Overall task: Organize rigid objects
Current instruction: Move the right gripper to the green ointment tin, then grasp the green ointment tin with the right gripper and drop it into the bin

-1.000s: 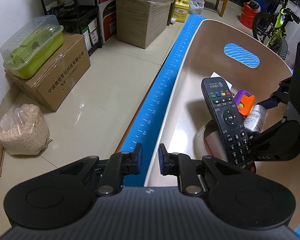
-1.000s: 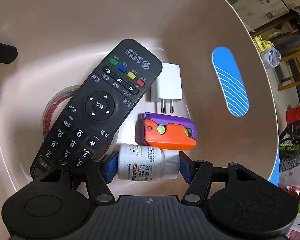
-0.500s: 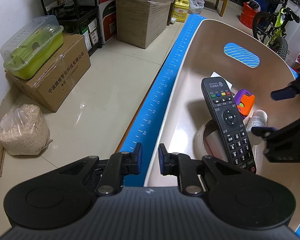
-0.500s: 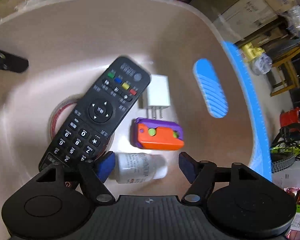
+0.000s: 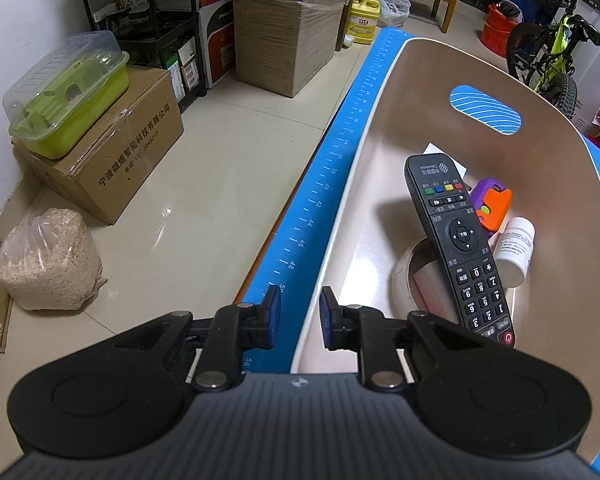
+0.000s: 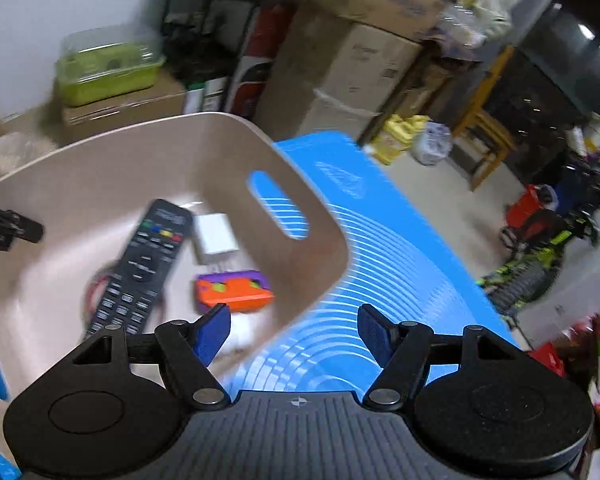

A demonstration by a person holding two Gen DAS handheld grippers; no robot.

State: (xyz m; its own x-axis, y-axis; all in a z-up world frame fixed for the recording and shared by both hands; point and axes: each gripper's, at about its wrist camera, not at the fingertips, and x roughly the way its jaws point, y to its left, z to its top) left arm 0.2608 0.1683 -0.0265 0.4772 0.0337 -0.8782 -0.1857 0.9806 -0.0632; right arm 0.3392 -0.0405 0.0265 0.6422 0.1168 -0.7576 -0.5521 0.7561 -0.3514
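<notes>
Five rigid things lie together in the beige basket (image 5: 380,128), which stands on a blue mat (image 5: 332,184) printed with a ruler scale along its left edge. A black remote control (image 5: 456,240) stretches from the basket's middle toward its near wall, its lower end resting across a roll of tape (image 5: 404,284) on the basket floor. A white charger plug (image 6: 215,234) lies at the remote's top end, toward the far wall with the oval handle cut-out. Just right of the remote sits an orange and purple toy (image 5: 492,208), and nearer than that a white pill bottle (image 5: 514,250) lies on its side, its side just beside the remote's number keys.

The left gripper (image 5: 299,314) sits at the basket's near-left corner with its blue-padded fingers one on each side of the rim; the gap between them is narrow, the jaws nearly closed on the wall, though actual contact with the rim cannot be made out. The right gripper (image 6: 294,330) hangs above the basket's right rim and the mat beside it, jaws spread wide and holding nothing; its view is motion-blurred.

Beyond the mat's left edge, on the tiled floor, stand a cardboard box (image 5: 112,152) with a green lidded container (image 5: 68,96) on top.
</notes>
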